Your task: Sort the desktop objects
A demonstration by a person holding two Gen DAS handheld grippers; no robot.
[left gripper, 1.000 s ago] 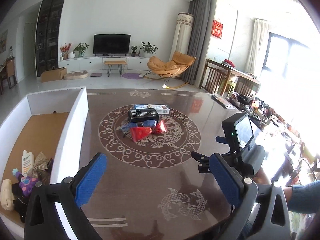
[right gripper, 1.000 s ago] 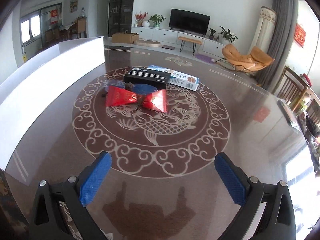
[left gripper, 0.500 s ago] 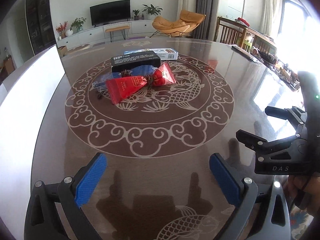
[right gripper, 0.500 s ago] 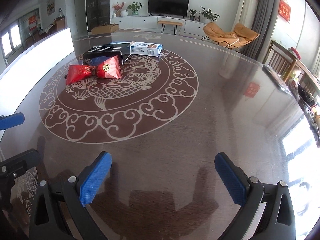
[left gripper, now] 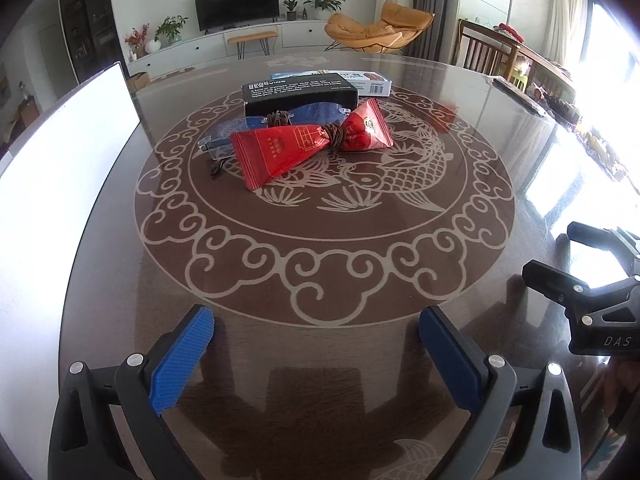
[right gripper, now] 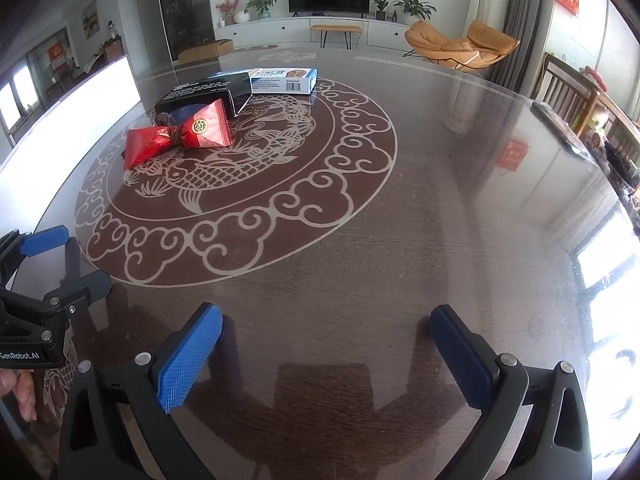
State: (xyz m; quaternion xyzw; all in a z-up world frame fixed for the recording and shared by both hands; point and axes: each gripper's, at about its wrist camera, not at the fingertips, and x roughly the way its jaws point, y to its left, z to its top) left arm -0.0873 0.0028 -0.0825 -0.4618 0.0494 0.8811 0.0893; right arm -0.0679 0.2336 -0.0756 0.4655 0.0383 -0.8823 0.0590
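I held both tongs, left [left gripper: 316, 354] and right [right gripper: 326, 350], wide apart above the table [right gripper: 400, 220]. The red packets [left gripper: 308, 144] lay far ahead, touching the black box [left gripper: 300, 92].

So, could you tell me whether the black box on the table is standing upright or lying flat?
Lying flat. The black box rests on a broad face on the table, its printed top facing up, behind the red packets.
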